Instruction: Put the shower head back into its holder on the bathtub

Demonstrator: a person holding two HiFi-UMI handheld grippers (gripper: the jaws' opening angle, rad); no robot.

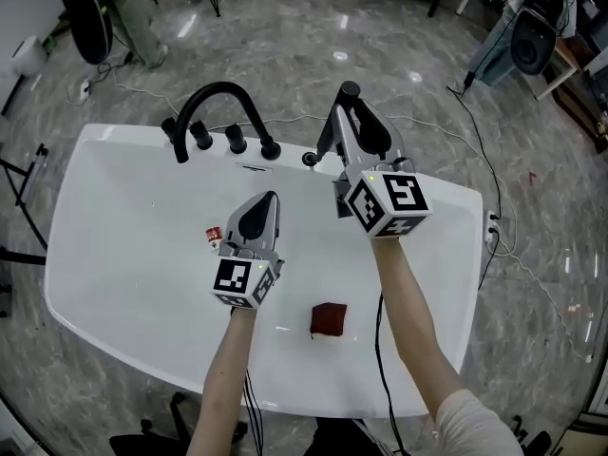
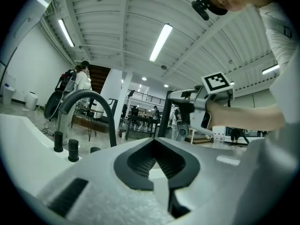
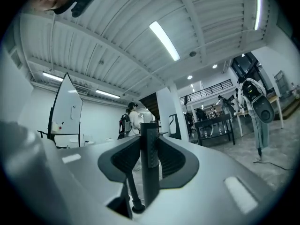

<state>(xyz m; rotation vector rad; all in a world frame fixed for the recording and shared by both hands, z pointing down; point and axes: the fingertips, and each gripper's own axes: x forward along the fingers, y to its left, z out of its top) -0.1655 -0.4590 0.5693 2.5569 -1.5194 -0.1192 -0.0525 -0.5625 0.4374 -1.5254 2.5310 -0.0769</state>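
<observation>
The black shower head wand (image 1: 348, 98) stands upright between the jaws of my right gripper (image 1: 351, 129), which is shut on it above the bathtub's far rim (image 1: 418, 190). In the right gripper view the wand (image 3: 150, 156) fills the gap between the pads, and its thin black hose (image 3: 131, 191) hangs below. A small round black fitting (image 1: 309, 160) sits on the rim just left of the wand. My left gripper (image 1: 266, 200) hovers over the tub basin, shut and empty, pointing toward the faucet; its jaws meet in the left gripper view (image 2: 157, 161).
A black arched faucet (image 1: 220, 98) with several knobs (image 1: 235, 139) stands on the far rim. A dark red block (image 1: 329, 319) and a small red-and-white item (image 1: 214, 234) lie in the basin. Cables run over the marble floor (image 1: 532, 274). A person (image 1: 133, 12) stands beyond the tub.
</observation>
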